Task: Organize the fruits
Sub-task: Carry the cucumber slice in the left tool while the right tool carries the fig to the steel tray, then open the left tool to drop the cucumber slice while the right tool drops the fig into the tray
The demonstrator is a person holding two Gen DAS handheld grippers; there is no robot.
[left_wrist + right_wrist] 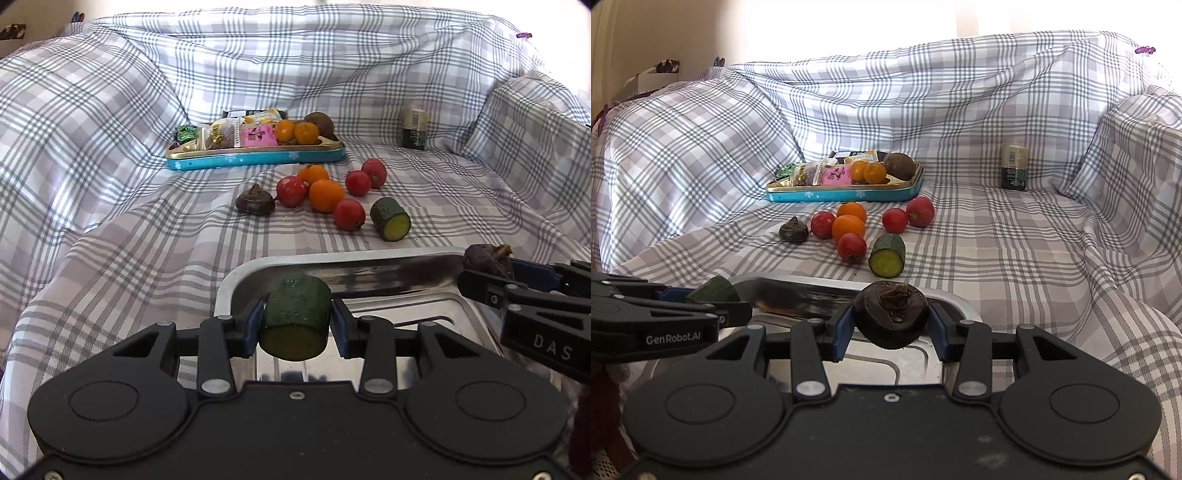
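**Both grippers over the steel tray, each with a piece between its pads**

The left gripper [297, 325] has a cucumber chunk [295, 319] between its blue pads, above the near-left part of the steel tray [236, 280]. The left pad touches the chunk; a thin gap shows at the right pad, so I cannot tell whether the grip is firm.

The right gripper [892, 325] clamps a dark round fruit [891, 318], both pads pressed to its sides, over the tray's far rim.

On the checked cloth [997, 258] beyond the tray lie a second cucumber chunk [887, 255], red tomatoes [851, 246], orange fruits [848, 227] and another dark fruit [793, 230]. Farther back stands a blue tin [846, 194] with snacks and fruit, and to its right a can [1014, 168].
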